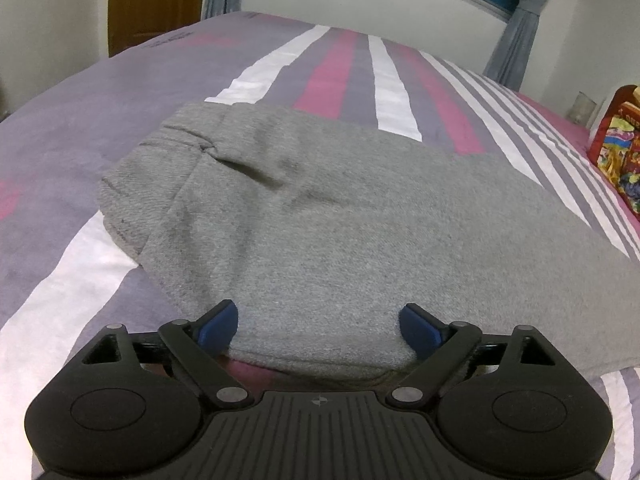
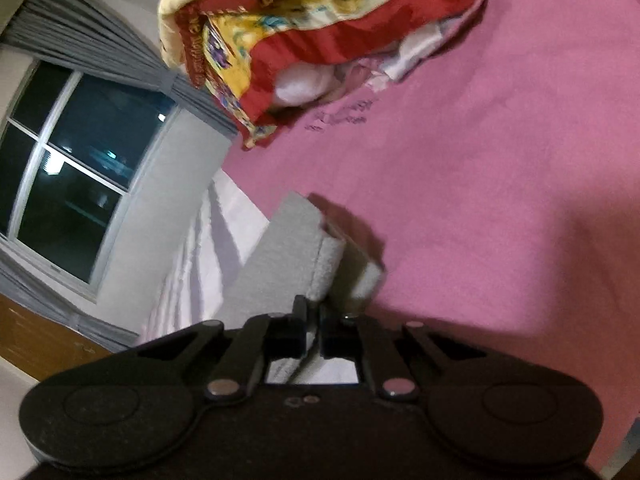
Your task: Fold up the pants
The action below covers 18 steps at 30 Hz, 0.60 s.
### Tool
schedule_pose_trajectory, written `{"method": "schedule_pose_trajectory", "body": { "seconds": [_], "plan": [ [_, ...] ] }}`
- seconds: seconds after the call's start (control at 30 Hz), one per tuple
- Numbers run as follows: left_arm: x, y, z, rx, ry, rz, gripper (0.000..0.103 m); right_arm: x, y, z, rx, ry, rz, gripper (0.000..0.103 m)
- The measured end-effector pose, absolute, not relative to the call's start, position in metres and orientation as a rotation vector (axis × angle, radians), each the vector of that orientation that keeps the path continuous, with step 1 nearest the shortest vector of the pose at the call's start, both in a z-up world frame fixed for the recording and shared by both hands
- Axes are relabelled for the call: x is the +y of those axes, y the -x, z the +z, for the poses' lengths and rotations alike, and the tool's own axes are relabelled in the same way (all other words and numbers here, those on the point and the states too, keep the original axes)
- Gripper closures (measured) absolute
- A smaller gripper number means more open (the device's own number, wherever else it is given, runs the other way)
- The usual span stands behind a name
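Grey pants lie on a striped bedspread, with the waistband end bunched at the far left. My left gripper is open, its blue fingertips straddling the near edge of the grey cloth. My right gripper is shut on a fold of the grey pants, holding a leg end lifted above the pink sheet. The right wrist view is tilted and blurred.
A red and yellow patterned pillow lies at the bed's right side; it also shows in the right wrist view. A window with grey curtains and a wooden door stand beyond the bed.
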<state>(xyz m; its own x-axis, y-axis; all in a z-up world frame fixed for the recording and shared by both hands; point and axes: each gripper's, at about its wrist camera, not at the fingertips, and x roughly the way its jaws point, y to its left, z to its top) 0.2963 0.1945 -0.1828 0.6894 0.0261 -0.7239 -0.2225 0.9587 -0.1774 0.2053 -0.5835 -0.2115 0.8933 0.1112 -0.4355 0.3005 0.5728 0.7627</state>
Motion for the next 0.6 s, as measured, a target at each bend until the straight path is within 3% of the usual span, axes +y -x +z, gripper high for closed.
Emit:
{"method": "schedule_pose_trajectory", "body": {
  "seconds": [0.1,0.17,0.6],
  "plan": [
    [0.194,-0.295,-0.183,0.794,0.259,0.141,0.014,-0.584,-0.193,-0.202,0.408,-0.979,-0.090,0.077],
    [0.193,-0.294,-0.184,0.786,0.258,0.143,0.013,-0.582,-0.180,-0.195,0.374,-0.967,-0.097,0.053],
    [0.175,-0.292,-0.192,0.724,0.191,0.200,0.003,-0.574,-0.214,-0.209,0.437,-0.887,-0.069,0.059]
  ]
}}
